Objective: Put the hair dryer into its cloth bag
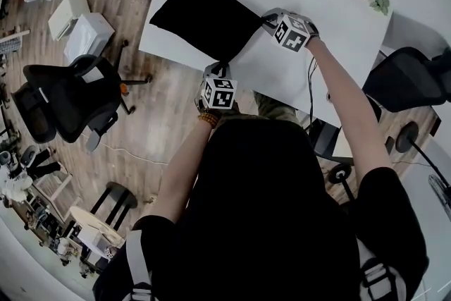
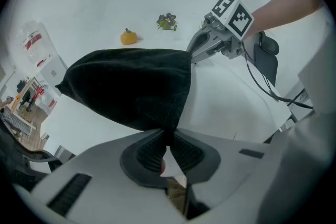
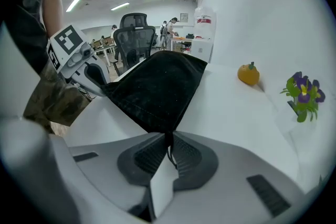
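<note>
1 cloth bag on 1 table. 2 grippers: left gripper and right gripper, each clamped on a near corner of the bag.

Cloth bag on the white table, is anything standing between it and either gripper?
Nothing visible does. The left gripper and the right gripper are each shut on a corner of the cloth bag on the table. No hair dryer shows in any view.
</note>
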### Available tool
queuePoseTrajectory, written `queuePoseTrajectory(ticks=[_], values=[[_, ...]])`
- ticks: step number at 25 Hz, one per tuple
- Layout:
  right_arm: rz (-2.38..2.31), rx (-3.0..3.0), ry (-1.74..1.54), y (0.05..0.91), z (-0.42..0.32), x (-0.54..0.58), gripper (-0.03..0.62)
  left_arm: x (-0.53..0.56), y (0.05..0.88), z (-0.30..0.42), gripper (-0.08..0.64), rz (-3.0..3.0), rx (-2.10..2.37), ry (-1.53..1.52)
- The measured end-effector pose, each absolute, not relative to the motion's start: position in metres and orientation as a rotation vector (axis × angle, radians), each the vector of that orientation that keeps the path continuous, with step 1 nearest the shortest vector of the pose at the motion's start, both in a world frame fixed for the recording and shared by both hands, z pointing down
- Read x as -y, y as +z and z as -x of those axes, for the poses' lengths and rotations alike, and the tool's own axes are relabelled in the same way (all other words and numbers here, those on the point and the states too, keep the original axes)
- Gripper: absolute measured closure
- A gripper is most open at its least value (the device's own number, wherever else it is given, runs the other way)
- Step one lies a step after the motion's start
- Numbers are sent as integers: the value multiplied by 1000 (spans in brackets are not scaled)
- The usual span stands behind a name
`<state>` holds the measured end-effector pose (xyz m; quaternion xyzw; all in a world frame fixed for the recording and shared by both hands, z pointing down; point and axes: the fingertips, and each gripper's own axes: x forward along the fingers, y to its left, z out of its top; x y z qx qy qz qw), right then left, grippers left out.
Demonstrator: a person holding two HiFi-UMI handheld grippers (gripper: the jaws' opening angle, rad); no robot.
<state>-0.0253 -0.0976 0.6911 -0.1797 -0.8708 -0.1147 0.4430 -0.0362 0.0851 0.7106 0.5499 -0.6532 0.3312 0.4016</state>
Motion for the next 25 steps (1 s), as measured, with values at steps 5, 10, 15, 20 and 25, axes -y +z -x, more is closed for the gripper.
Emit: queuePoseTrajectory(ticks=[5,10,15,20,25], values=[[432,2175,-213,697,1,79,541,-99,712,36,518,-1369,1676,836],[409,2157,-284,705,-4,79,432,-99,713,35,516,-1351,1697,807],[381,2204,-208,699,5,81,388,-96,715,34,503,-1346,1715,798],[379,2194,-161,699,11,78,513,-98,714,35,495,-1339,1705,787],[376,2171,-167,696,3,81,532,-101,709,39,514,-1324,1696,766]])
